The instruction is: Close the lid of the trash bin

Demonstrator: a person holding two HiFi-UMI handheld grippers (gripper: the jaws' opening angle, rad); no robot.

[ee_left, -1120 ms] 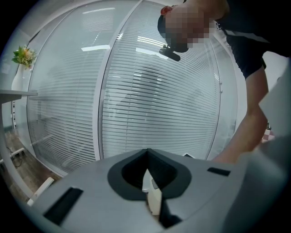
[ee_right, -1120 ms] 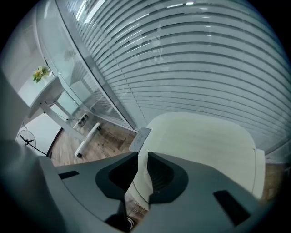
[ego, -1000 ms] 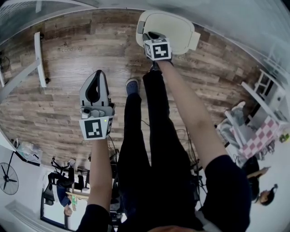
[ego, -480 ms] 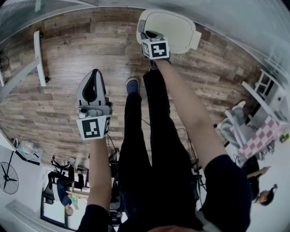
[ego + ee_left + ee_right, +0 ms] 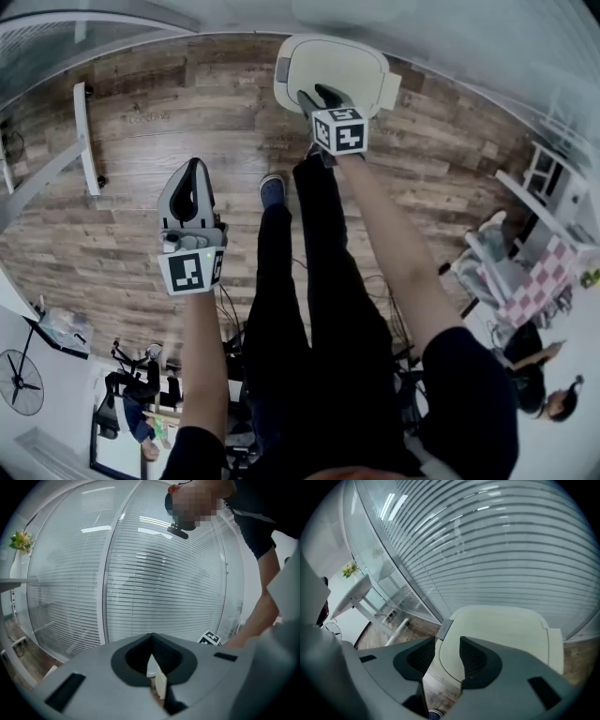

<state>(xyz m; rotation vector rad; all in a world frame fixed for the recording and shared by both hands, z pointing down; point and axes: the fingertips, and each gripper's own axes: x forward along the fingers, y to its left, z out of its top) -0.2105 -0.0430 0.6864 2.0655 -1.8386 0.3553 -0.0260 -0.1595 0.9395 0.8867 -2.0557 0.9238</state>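
The right hand-held gripper (image 5: 320,95), its jaws just opened and empty, hung over the cream plastic trash bin's closed lid (image 5: 345,58). The left hand-held gripper (image 5: 194,171) had its jaws pressed together.

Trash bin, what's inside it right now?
The closed cream lid covers the trash bin, so its inside cannot be seen. Above the lid, the right hand-held gripper has just been opening its jaws, nothing between them.

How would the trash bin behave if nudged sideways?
Probably rigid and slippery: its lid looks like smooth moulded plastic. The trash bin seems a hollow shell standing on wood floor, so it may be light and slide or tip easily.
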